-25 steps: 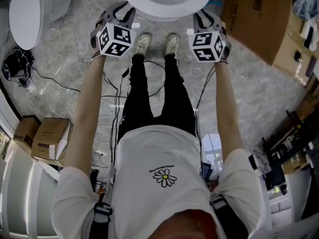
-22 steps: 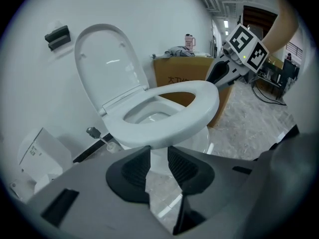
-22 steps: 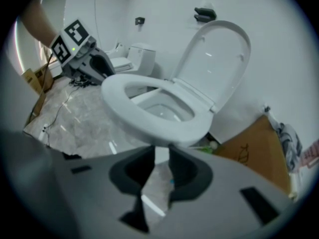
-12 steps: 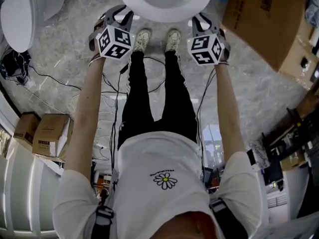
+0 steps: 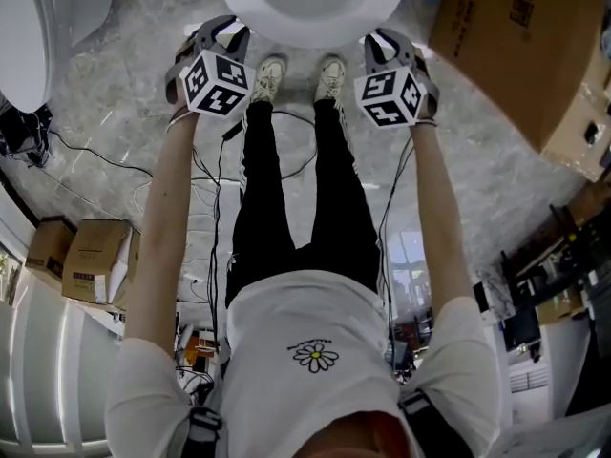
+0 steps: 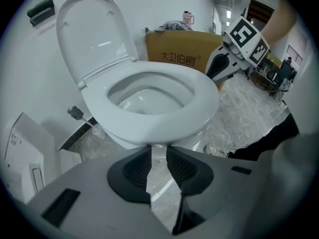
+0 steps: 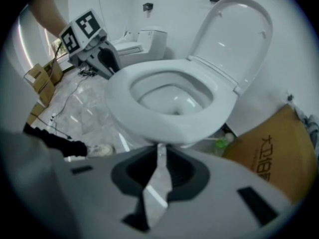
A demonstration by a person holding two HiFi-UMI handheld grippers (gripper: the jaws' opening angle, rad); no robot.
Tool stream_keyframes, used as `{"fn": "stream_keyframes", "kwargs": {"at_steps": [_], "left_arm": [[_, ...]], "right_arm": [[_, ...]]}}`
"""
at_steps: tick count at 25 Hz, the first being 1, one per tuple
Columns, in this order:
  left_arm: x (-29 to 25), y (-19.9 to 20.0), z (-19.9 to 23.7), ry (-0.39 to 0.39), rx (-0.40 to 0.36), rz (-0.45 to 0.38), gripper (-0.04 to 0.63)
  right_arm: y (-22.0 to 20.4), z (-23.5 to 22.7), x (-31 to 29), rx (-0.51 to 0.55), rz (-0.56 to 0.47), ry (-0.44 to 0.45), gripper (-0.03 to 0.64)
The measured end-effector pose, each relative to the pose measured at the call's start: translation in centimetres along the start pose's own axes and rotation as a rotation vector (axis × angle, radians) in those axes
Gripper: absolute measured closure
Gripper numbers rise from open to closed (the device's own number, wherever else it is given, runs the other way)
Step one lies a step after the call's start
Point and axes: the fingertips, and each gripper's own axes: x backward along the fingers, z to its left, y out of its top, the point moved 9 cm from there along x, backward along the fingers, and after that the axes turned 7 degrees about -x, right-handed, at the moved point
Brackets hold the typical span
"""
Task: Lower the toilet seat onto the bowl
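The white toilet seat [image 6: 199,98] lies flat on the bowl, and the lid [image 6: 94,34] stands upright behind it against the wall. In the head view only the front of the seat [image 5: 315,8] shows at the top edge. My left gripper [image 5: 224,34] hangs just left of the bowl's front and my right gripper [image 5: 384,41] just right of it. The jaws of my left gripper [image 6: 157,153] are closing with only floor showing in the gap. The jaws of my right gripper [image 7: 160,156] are closing too, with a narrow gap and nothing in it.
A large cardboard box [image 5: 516,46] stands right of the toilet, and a second toilet [image 5: 38,27] is at far left. Cables [image 5: 95,156] and small boxes [image 5: 86,260] lie on the marble floor. A toilet brush [image 6: 79,116] and a green bottle [image 7: 222,143] flank the bowl's base.
Both grippers have edged slightly forward towards the front of the bowl. The seat and lid look unchanged.
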Motion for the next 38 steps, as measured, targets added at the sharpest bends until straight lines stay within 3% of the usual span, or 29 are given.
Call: {"fn": "stream_keyframes", "kwargs": {"at_steps": [13,19,23,27,33,38], "left_arm": [[-2.6,-0.9,0.0,-0.041,0.033,0.067,0.486],[-2.8,-0.9,-0.1,-0.037,0.048,0.062,0.497],[-2.9,-1.2,-0.4,-0.036,0.126,0.067,0.509],[-1.6,-1.8,-0.2,-0.013,0.275,0.089,0.520],[6.4,1.5,2.3,0.126,0.422,-0.028,0.574],[18.3,9.5,6.4,0.294,0.486,-0.330,0.575]], "right_arm": [[-0.6,0.0,-2.7,-0.008,0.051,0.026,0.563],[-0.9,0.0,-3.2,-0.034,0.028,0.027,0.566],[-0.9,-0.2,-3.1,-0.089,0.049,0.039,0.566],[0.3,-0.7,-1.6,-0.227,0.030,0.006,0.572],[6.5,-2.8,6.7,-0.233,-0.126,-0.105,0.577],[14.2,-5.1,18.4,-0.265,-0.363,-0.257,0.584]]}}
